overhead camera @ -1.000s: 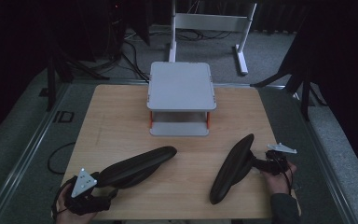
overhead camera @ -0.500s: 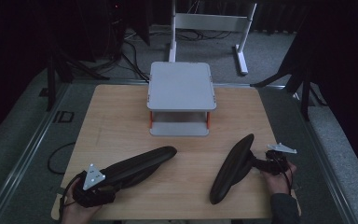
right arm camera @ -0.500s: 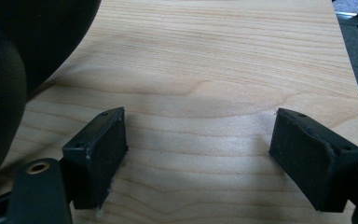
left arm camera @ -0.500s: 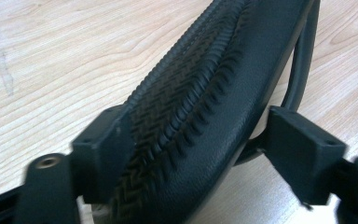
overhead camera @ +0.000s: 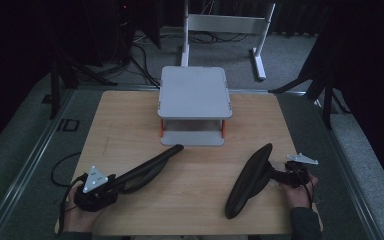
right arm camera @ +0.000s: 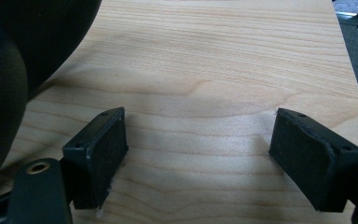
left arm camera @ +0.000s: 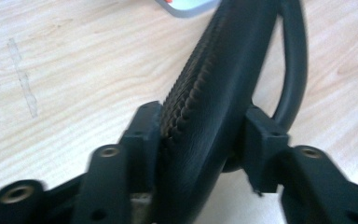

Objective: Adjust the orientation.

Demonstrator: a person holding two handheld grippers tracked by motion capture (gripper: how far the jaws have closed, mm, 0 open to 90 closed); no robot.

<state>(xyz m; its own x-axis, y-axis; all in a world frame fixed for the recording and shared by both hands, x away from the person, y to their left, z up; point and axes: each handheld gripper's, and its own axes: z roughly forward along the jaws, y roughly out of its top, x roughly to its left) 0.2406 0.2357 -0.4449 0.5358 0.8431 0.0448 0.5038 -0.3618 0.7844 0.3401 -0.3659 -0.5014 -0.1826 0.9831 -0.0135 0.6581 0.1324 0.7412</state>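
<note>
Two black shoes lie on the wooden table (overhead camera: 130,130). The left shoe (overhead camera: 147,167) points toward the grey shelf, and my left gripper (overhead camera: 116,183) holds its near end. In the left gripper view the jaws have just been closing, and both pads now press on the sides of this shoe (left arm camera: 214,93), with the gripper (left arm camera: 200,140) shut on it. The right shoe (overhead camera: 250,180) lies beside my right gripper (overhead camera: 280,176). In the right gripper view that gripper (right arm camera: 205,154) stands open over bare wood, with the shoe (right arm camera: 9,70) off to its left.
A grey two-tier shelf (overhead camera: 194,92) with orange posts stands at the back middle of the table. Beyond the table stands a white frame (overhead camera: 225,22) on the floor. Dark metal rails run along both sides of the table.
My left gripper has moved forward along the table onto the near end of the left shoe, and its jaws have closed on it. The right gripper has not moved.
</note>
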